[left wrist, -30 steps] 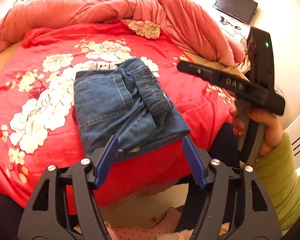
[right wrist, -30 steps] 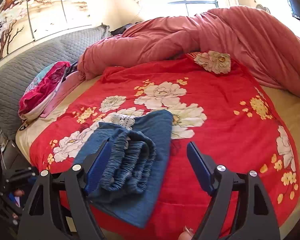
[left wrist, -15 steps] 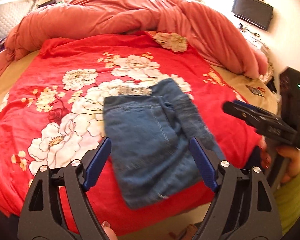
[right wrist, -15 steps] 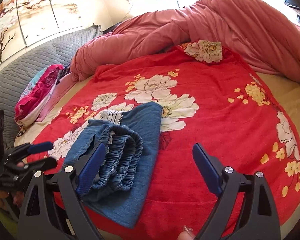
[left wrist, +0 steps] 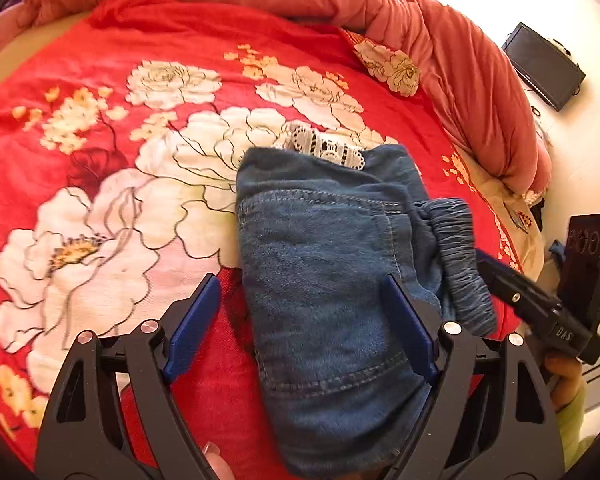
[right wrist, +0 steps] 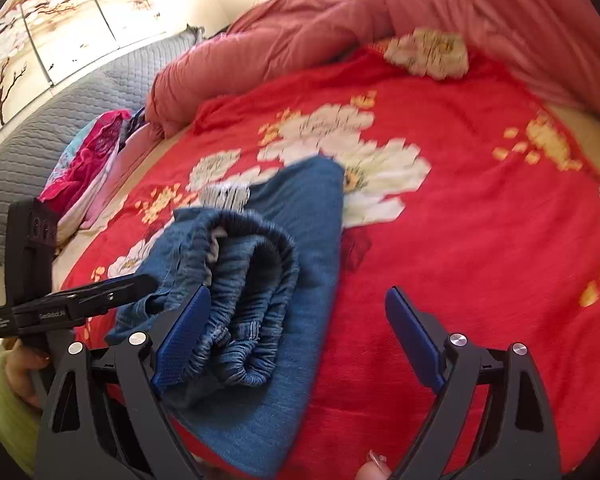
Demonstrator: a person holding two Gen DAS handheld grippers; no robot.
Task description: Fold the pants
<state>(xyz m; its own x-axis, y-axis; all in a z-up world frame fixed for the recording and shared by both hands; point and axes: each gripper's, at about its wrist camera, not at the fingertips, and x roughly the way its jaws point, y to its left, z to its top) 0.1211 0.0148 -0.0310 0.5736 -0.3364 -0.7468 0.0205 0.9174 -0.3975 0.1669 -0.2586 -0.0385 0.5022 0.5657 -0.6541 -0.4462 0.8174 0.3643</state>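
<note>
The blue denim pants (left wrist: 332,280) lie folded into a compact bundle on the red floral bedspread (left wrist: 100,184), with white lace trim (left wrist: 324,148) at the far end and the gathered elastic waistband (right wrist: 244,304) on top. My left gripper (left wrist: 304,328) is open and empty, low over the bundle's near left part. My right gripper (right wrist: 300,340) is open and empty, its left finger (right wrist: 180,336) against the waistband. The right gripper also shows in the left wrist view (left wrist: 540,304); the left gripper shows in the right wrist view (right wrist: 72,304).
A bunched pink duvet (left wrist: 380,8) lies across the far side of the bed. A stack of pink clothes (right wrist: 88,160) and a grey quilted headboard (right wrist: 40,136) sit at the left. A dark screen (left wrist: 544,66) stands beyond the bed's right edge.
Both grippers have moved in closer and lower over the folded pants. The left one now straddles the bundle's left part; the right one has reached the waistband.
</note>
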